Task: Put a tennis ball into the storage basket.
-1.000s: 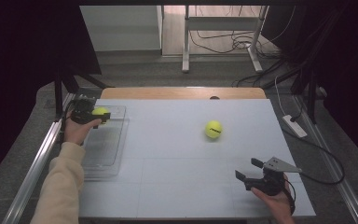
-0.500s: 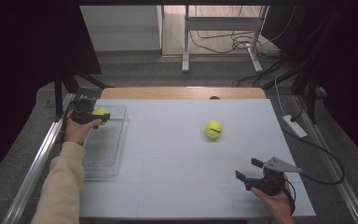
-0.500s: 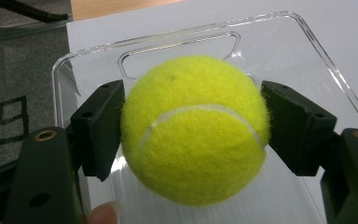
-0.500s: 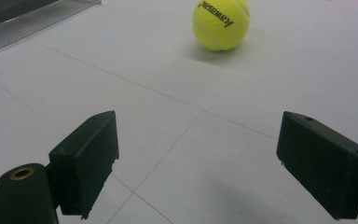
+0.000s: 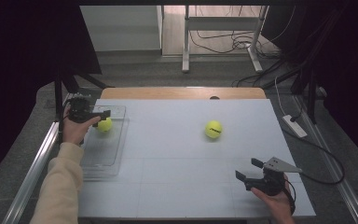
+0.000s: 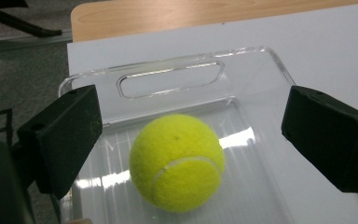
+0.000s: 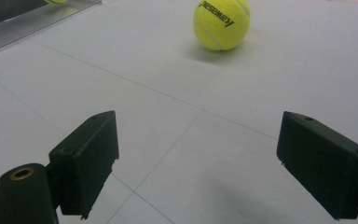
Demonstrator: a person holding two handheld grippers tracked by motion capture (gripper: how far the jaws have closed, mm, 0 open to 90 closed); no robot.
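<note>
Left gripper view: left gripper (image 6: 191, 135) jaws, just opened, flank an untouched tennis ball (image 6: 177, 162); right gripper (image 7: 209, 168) jaws apart, empty.

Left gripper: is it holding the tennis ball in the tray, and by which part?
Nothing is held. The left gripper has just opened; the tennis ball sits between its jaws, untouched, in the clear tray.
</note>
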